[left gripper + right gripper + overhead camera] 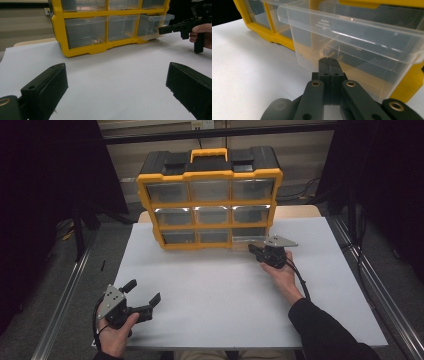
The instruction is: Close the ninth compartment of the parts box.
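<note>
Drawer (pixel 352 37): clear plastic, bottom-right compartment of the organiser, pulled partway out over the tabletop; its front wall stands just ahead of the right tool's tips.
Left tool (pixel 142 296): nearest item, at the tabletop's near-left corner, held in the person's left hand; jaws wide apart, nothing between them.
Open room, near: bare white tabletop (pixel 210 295) spans the stretch between both hands and on to the organiser's base; in the left gripper view the gap between the jaws looks onto plain surface.
Right tool (pixel 254 248): right of centre, well apart from the left tool, held in the right hand with a dark sleeve behind; jaws pressed together, tips at the drawer's front, contact not clear.
Organiser (pixel 210 200): yellow frame, black top, yellow handle, three rows of three clear drawers; stands at the far middle of the tabletop.
Edges: near edge runs just in front of the person; right edge lies well clear of the right hand.
Room: dark curtains at both sides, metal rails along the floor, pale wall behind.
</note>
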A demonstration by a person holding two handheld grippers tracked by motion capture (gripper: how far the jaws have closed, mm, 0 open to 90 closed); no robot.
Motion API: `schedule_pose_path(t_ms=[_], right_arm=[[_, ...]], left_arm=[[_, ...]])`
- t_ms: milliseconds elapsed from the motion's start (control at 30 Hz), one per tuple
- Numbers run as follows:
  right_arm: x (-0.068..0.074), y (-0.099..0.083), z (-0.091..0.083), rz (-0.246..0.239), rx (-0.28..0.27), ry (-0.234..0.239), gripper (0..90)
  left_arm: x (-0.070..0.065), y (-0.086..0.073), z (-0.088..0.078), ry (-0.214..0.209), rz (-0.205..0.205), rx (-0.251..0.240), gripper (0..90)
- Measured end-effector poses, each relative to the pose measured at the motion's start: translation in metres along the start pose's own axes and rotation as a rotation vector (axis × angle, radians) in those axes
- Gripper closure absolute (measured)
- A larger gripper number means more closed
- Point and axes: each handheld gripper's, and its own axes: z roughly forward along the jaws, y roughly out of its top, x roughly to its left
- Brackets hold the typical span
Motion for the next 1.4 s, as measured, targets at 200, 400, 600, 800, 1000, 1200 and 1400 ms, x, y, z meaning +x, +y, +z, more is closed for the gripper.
schedule_pose_path(t_ms=[200,400,600,800,1000,1200,1400], right_arm=[[-0.002,0.002,0.003,0.001,-0.002,-0.005,90.0],[-0.005,0.001,0.007,0.011,0.007,-0.006,90.0],[-0.007,0.003,0.010,0.016,0.010,-0.016,90.0],[-0.010,0.007,0.011,0.013,0.007,-0.029,90.0],[-0.012,0.008,0.013,0.009,0.009,-0.038,90.0],[-0.014,0.010,0.016,0.005,0.009,-0.052,90.0],[-0.015,0.012,0.018,0.004,0.006,-0.063,90.0]], left_arm=[[0.000,0.000,0.000,-0.001,-0.003,0.001,3.6],[0.000,0.000,0.001,-0.003,-0.005,0.001,3.3],[0.000,0.000,0.001,-0.004,-0.004,0.001,3.3],[0.000,0.000,0.000,0.001,0.001,0.004,3.3],[0.000,-0.001,0.002,-0.009,-0.003,0.005,3.3],[0.001,0.000,0.001,-0.005,0.003,0.007,3.3],[0.001,0.000,0.001,-0.003,0.002,0.006,3.3]])
